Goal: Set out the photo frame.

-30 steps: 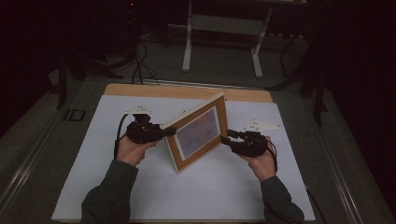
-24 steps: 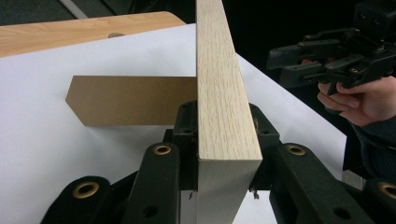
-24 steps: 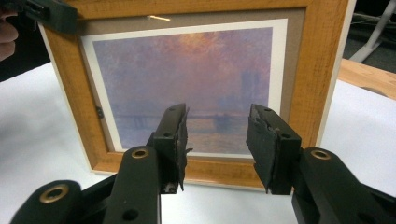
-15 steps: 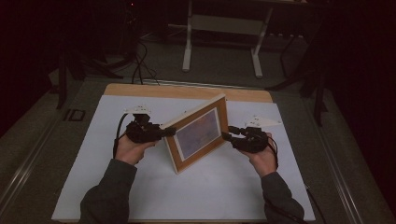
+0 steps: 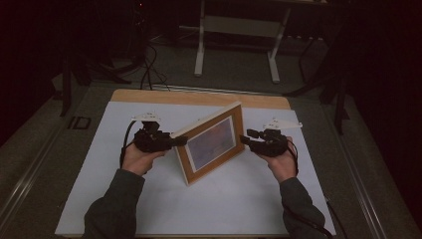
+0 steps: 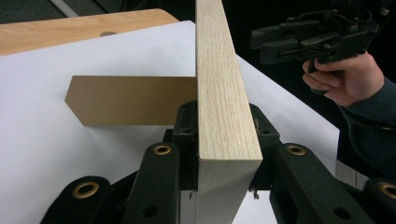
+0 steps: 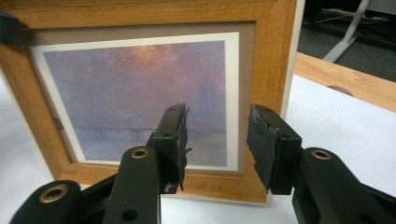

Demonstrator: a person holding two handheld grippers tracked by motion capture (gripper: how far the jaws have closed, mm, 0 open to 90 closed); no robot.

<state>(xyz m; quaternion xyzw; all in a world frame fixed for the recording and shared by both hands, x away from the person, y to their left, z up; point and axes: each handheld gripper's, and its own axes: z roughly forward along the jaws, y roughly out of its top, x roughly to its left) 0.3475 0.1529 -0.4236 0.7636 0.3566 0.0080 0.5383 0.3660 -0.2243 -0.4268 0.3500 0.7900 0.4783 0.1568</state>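
Note:
A wooden picture frame with a hazy purple print stands tilted on the white sheet. My left gripper is shut on its upper left edge. In the left gripper view the jaws clamp the frame's pale wooden side, and the brown easel back lies on the sheet behind it. My right gripper hovers open just off the frame's right edge. In the right gripper view the open gripper faces the print with nothing between its fingers.
The sheet covers a wooden tabletop whose bare strip shows along the far side. Behind the table stands a white metal leg frame on dark floor. Bare sheet lies in front of the picture frame.
My right gripper has drawn slightly up and away from the frame's lower right corner. The frame and my left gripper have hardly moved.

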